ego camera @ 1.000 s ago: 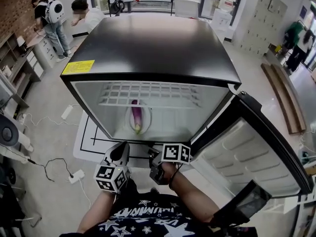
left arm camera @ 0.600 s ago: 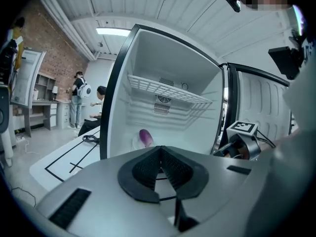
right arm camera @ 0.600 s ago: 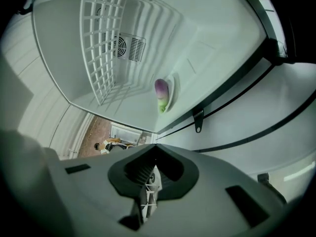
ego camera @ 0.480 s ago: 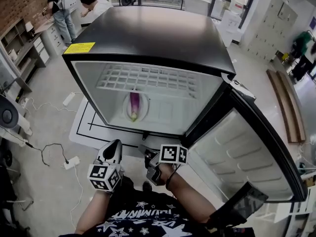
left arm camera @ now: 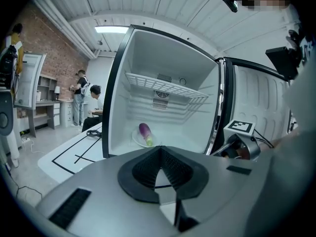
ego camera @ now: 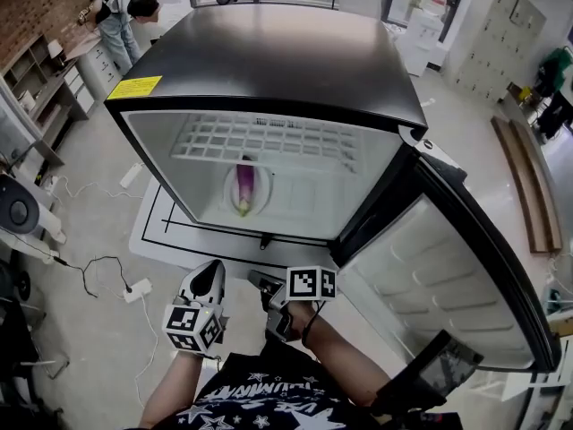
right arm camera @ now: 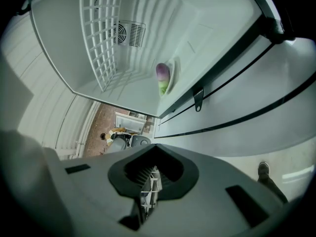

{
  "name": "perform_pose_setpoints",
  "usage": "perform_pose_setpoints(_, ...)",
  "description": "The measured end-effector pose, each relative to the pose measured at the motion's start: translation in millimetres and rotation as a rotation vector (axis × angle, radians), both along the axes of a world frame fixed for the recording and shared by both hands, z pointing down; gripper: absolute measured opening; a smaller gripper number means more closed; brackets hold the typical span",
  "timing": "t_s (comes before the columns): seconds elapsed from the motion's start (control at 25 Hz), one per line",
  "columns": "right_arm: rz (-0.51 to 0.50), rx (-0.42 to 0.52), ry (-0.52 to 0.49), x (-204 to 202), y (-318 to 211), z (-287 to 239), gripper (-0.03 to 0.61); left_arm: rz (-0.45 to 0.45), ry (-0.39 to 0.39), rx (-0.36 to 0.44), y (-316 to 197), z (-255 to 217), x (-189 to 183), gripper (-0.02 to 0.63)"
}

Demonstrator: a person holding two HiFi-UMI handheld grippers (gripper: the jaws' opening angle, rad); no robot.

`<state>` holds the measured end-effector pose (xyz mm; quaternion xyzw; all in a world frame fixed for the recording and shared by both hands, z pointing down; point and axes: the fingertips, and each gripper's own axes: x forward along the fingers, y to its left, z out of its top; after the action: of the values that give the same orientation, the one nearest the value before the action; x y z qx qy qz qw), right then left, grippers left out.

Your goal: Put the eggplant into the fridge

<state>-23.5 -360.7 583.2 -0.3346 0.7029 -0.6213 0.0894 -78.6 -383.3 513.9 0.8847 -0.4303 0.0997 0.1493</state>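
The purple eggplant (ego camera: 243,186) with its green end lies on a white plate (ego camera: 227,192) on the floor of the open black fridge (ego camera: 269,61). It also shows in the left gripper view, eggplant (left arm camera: 145,132) on plate (left arm camera: 135,138), and in the right gripper view, eggplant (right arm camera: 163,78). Both grippers hang in front of the fridge, close to my body and well apart from the eggplant. The left gripper (ego camera: 210,278) is shut and holds nothing. Beside it the right gripper (ego camera: 260,284) is shut too, with nothing in it.
The fridge door (ego camera: 448,276) stands wide open to the right. A wire shelf (ego camera: 260,141) sits above the plate. The fridge rests on a white mat with black lines (ego camera: 157,236). A cable and power strip (ego camera: 136,290) lie on the floor at left. People stand far back left (ego camera: 121,7).
Both grippers have drawn back a little from the fridge toward my body. The eggplant stays on its plate inside.
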Motion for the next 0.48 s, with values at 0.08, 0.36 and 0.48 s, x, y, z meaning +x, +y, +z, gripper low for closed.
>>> perform_pose_setpoints(0.08, -0.003, -0.007, -0.007, -2.6, 3.8, 1.7, 0.006, 0.006, -0.003, -0.004, 6.8, 2.1, -0.1, 0.009)
perform_pose_setpoints(0.36, -0.027, -0.008, -0.011, -20.7, 28.7, -0.9, 0.006, -0.033, -0.007, -0.031, 44.3, 6.0, -25.0, 0.009)
perform_pose_setpoints(0.48, -0.047, -0.01, -0.013, -30.8, 44.5, -1.5, 0.006, -0.057, -0.008, -0.039, 61.5, 6.7, -38.4, 0.009)
